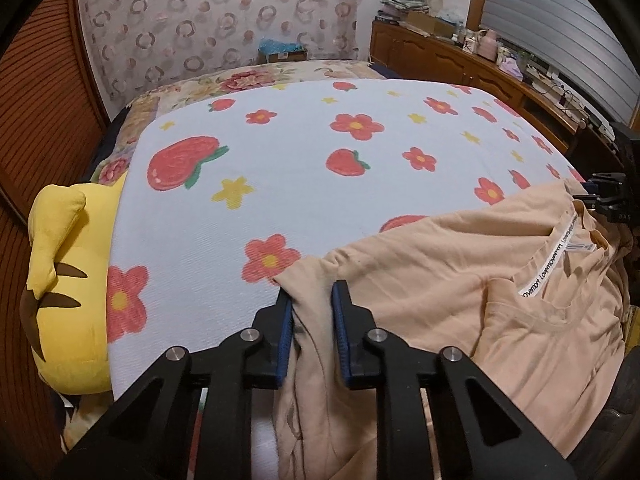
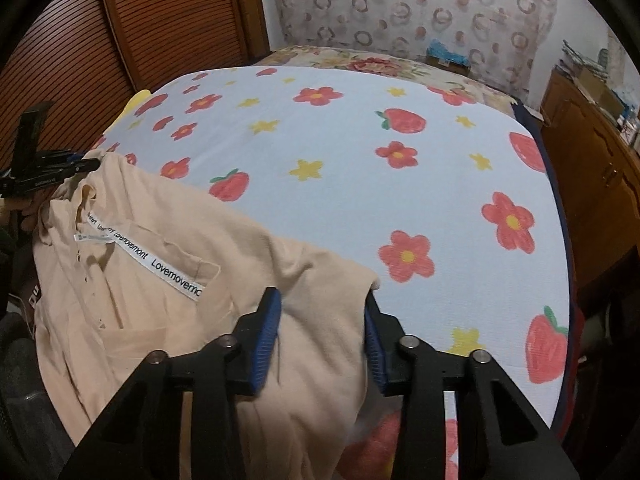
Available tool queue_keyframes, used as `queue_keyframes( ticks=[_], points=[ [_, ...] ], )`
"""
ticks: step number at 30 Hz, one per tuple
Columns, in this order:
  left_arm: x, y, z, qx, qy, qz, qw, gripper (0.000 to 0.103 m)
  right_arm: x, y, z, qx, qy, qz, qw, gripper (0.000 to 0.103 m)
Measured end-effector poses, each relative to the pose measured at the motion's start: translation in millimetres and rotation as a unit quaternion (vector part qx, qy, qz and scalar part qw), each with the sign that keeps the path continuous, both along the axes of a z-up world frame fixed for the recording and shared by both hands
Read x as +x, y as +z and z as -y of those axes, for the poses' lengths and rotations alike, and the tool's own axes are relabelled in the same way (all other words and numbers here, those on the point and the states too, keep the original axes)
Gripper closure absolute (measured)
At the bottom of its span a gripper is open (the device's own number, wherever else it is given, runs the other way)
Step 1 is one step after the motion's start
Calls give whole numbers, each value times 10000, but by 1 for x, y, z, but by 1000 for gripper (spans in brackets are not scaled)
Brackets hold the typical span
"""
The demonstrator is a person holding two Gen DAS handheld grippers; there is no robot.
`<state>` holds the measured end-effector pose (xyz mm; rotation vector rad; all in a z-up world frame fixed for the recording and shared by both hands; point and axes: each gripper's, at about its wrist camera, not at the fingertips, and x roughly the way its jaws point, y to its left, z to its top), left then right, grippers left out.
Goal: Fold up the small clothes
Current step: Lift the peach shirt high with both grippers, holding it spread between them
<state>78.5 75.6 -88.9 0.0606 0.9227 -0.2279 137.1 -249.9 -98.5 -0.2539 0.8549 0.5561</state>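
I hold a two-finger claw in each hand over a bed covered by a pale blue blanket printed with red flowers, strawberries and yellow stars. A peach-coloured shirt lies crumpled on the edge of the blanket nearest me, partly hanging off that edge. Its neckline faces up, showing a white tape printed "Lovemovemont".

My left claw has its blue-padded fingers clenched on a bunched fold at the shirt's left edge; the cloth fills the narrow gap between the pads and trails down below them.

My right claw straddles the shirt's right edge, with a thick bundle of cloth between its fingers. The jaws stand wider than the left pair. The right pad is against the cloth, but I cannot tell whether the left pad presses on it.

A yellow plush toy with brown stripes sits beside the blanket, left of the shirt. Beyond the blanket, a floral quilt shows at the far end of the bed. A wooden cabinet stands to the blanket's right, cluttered on top.
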Motion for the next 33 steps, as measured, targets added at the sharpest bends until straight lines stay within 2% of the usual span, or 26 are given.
queue_keyframes(
  ticks=[2,4,6,9,11,14,18,22,27,33],
  points=[
    [-1,1,1,-19,7,42,10000,93,-2,0,-1,94,117,-56,9999,89],
    [-8,8,3,-30,75,227,9997,95,-7,1,-3,79,178,38,9998,91],
    [-21,26,7,11,140,620,9980,95,-16,7,-3,151,213,192,9995,92],
    [-49,74,16,-125,35,1284,9916,95,-33,32,5,424,167,475,9978,93],
    [-64,110,20,-163,-10,1722,9849,95,-47,62,12,636,143,795,9947,94],
    [-81,165,21,-349,-61,2315,9722,95,-72,122,25,918,80,1472,9848,94],
    [-104,240,14,-482,-26,3144,9481,95,-111,205,44,1099,-10,2442,9635,94],
    [-121,296,2,-506,35,3722,9268,95,-148,276,59,1145,-39,3163,9417,94],
    [-158,344,-7,-467,109,4472,8932,95,-192,328,56,937,42,3793,9205,94],
    [-180,379,-19,-393,194,4859,8729,95,-227,366,47,719,81,4209,9042,95]
  ],
)
